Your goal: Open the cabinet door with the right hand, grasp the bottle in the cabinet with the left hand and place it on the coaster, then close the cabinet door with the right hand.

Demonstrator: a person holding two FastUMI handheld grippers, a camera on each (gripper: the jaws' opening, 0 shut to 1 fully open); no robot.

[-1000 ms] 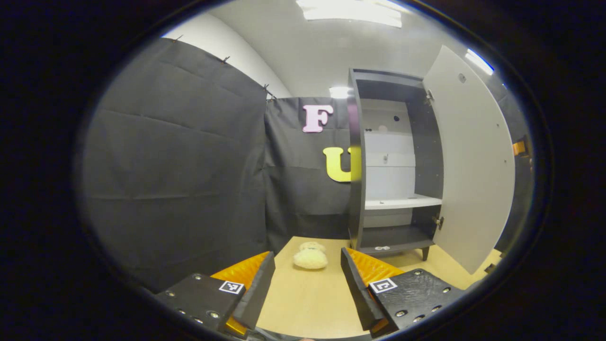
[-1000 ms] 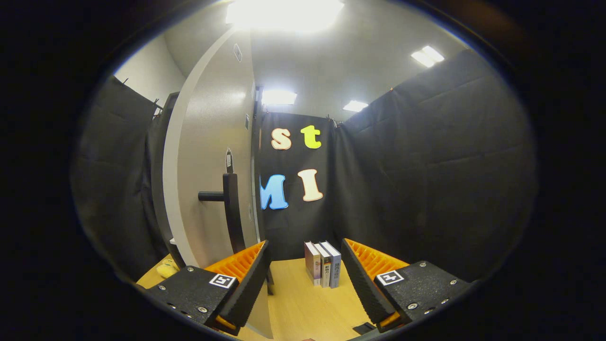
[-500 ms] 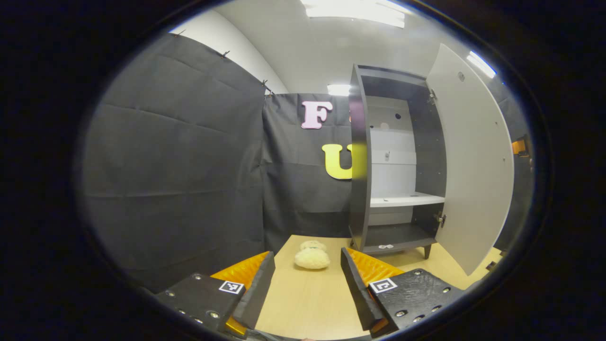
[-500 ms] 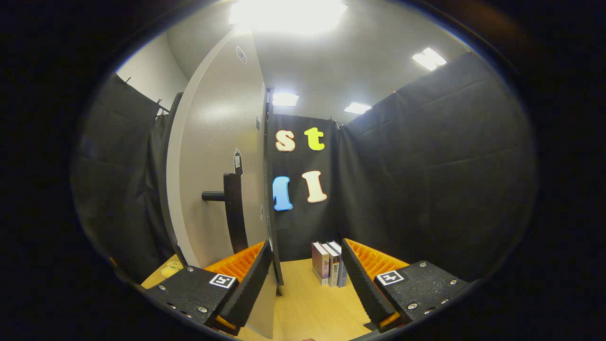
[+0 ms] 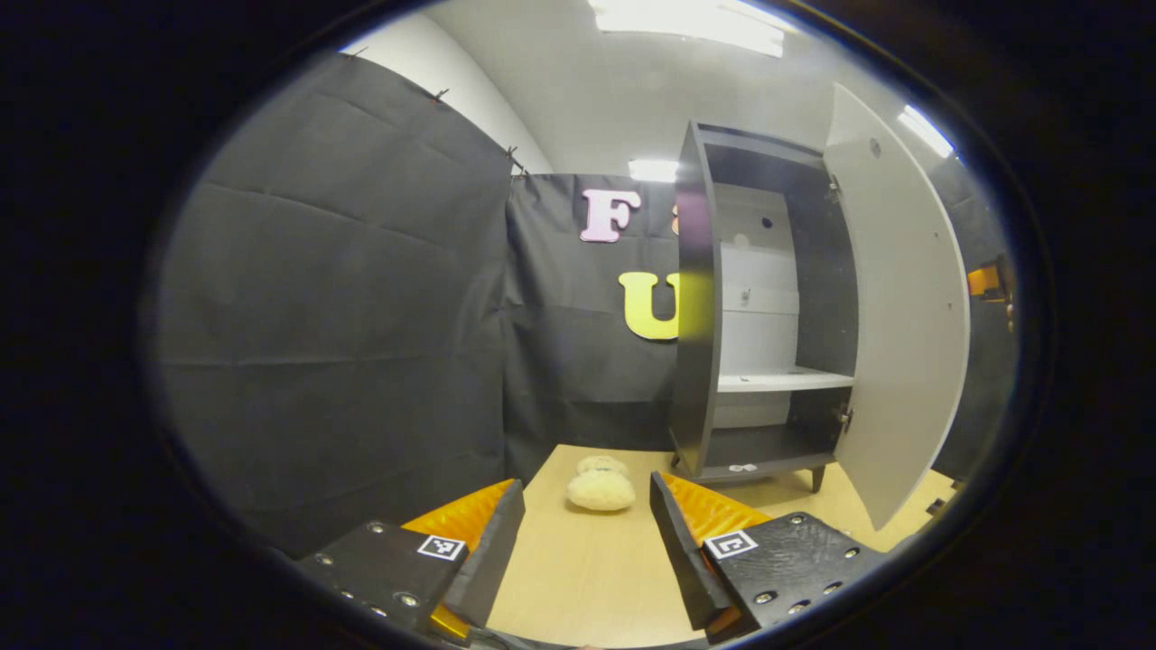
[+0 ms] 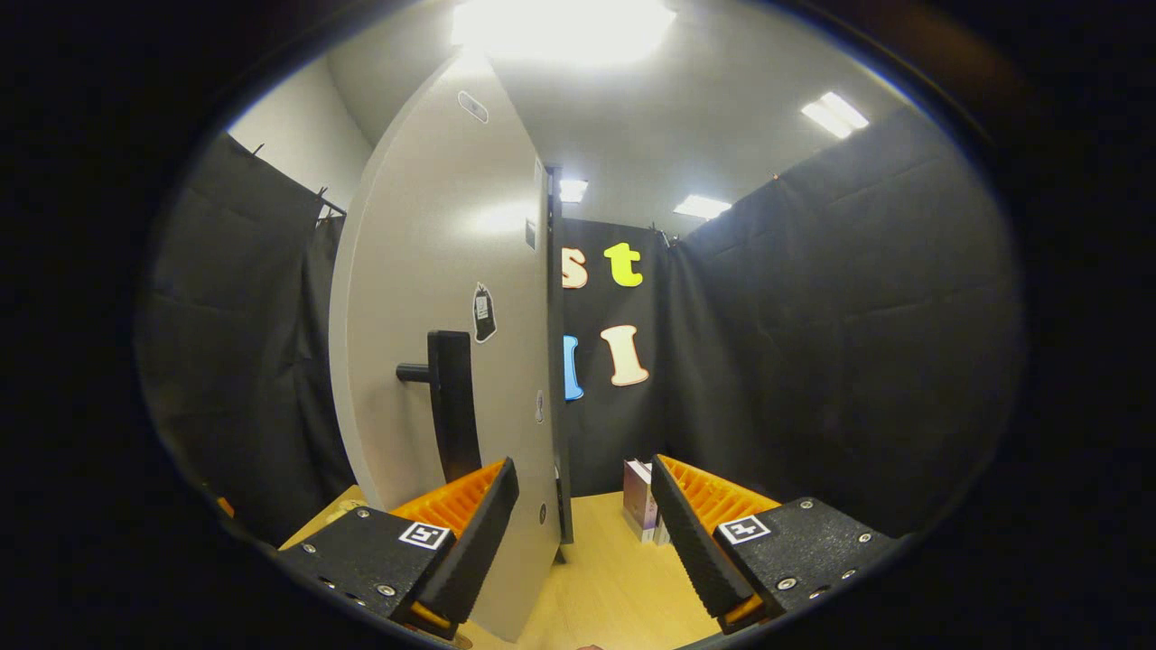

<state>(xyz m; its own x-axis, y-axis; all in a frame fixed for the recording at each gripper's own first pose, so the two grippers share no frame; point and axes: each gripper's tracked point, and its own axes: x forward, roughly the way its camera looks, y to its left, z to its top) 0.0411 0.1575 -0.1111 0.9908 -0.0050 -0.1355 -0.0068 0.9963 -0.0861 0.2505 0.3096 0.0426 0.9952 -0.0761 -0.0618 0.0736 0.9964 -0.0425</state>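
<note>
The left gripper (image 5: 587, 551) is hovering with jaws apart, holding nothing. The cabinet (image 5: 700, 307) is showing bare shelves, no bottle visible. The right gripper (image 6: 585, 533), also spread, is facing the door (image 6: 433, 271), likely closing it.

Left tool (image 5: 587, 533), right tool (image 6: 585, 533): fingers apart, empty.

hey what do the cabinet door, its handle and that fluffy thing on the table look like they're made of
Cabinet door: probably laminated board, smooth pale matte face with a soft light sheen. Handle: dark matte bar on a round post, plastic or painted metal, can't tell which. Fluffy thing: cream plush or fleece, fuzzy surface.
</note>
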